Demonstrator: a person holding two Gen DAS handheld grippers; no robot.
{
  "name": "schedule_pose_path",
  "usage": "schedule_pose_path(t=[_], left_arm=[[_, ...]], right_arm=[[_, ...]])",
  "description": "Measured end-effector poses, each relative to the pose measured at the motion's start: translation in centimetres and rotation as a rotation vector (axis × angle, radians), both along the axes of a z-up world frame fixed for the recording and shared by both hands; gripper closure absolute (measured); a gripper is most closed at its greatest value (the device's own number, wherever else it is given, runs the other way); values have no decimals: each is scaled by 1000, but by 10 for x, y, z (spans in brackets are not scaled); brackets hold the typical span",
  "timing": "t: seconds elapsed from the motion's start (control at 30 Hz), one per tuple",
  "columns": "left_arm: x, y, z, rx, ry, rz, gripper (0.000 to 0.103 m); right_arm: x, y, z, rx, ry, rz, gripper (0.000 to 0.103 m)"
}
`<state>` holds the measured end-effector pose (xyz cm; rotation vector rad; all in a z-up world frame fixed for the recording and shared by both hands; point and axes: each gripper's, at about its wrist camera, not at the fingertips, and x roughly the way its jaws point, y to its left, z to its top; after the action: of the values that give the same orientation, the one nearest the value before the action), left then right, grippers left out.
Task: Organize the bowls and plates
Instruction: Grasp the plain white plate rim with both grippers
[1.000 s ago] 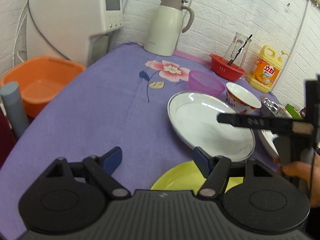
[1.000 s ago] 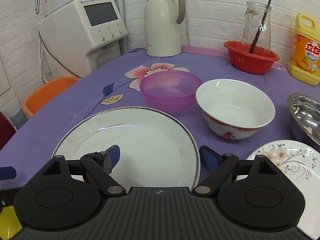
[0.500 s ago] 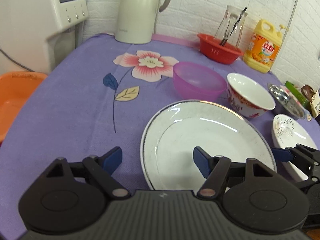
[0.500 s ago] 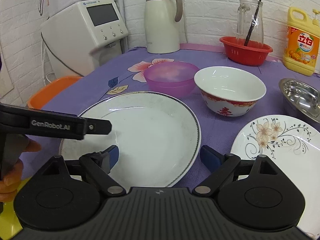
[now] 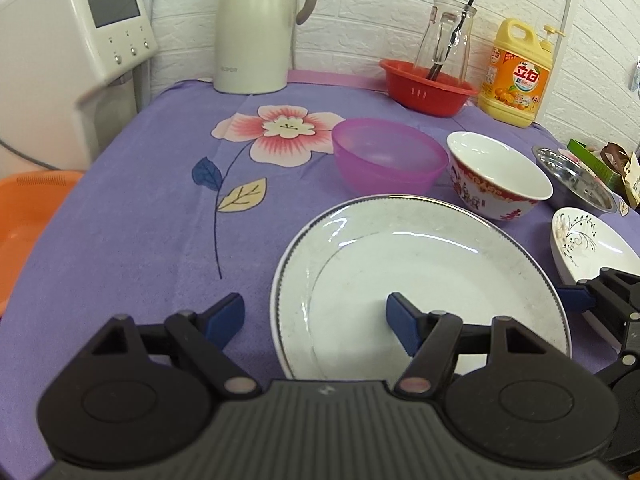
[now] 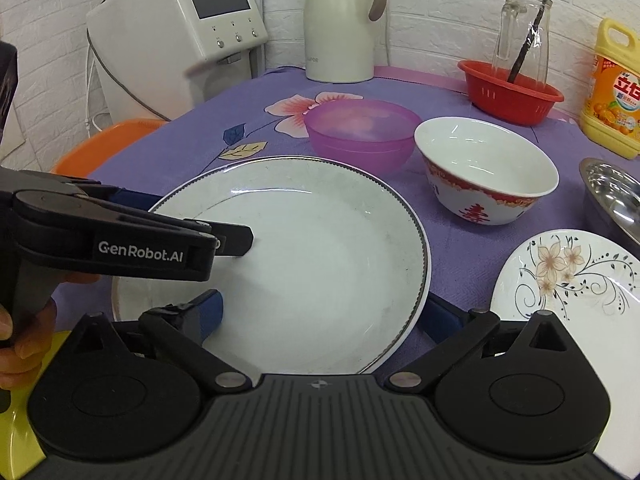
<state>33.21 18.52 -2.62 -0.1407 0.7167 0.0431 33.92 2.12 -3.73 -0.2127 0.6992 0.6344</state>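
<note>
Purple tablecloth | left gripper "GenRobot.AI", right gripper: both agape, straddling white plate rims, unclamped

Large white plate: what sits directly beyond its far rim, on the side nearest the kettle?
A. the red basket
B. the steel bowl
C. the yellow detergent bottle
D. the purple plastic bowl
D: the purple plastic bowl stands just past the far rim of the large white plate; the other three stand farther off.
</note>
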Motion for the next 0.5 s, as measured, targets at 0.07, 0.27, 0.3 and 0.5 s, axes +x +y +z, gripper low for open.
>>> schedule_pose_path(t=[0.07,0.27,0.3,0.5], left_arm=[[0,0,0,1,-2,-4,33],[0,0,-1,-2,-5,-11,34],[-1,0,-1,-1,-8,-15,35],[1,-10,0,11,-9,-60,41]], right_arm=[[1,4,0,4,13,3,0],[1,1,-2,13,-7,35,0],[1,0,-2,15,-13,41,0],[4,4,-3,31,-31,26,0]])
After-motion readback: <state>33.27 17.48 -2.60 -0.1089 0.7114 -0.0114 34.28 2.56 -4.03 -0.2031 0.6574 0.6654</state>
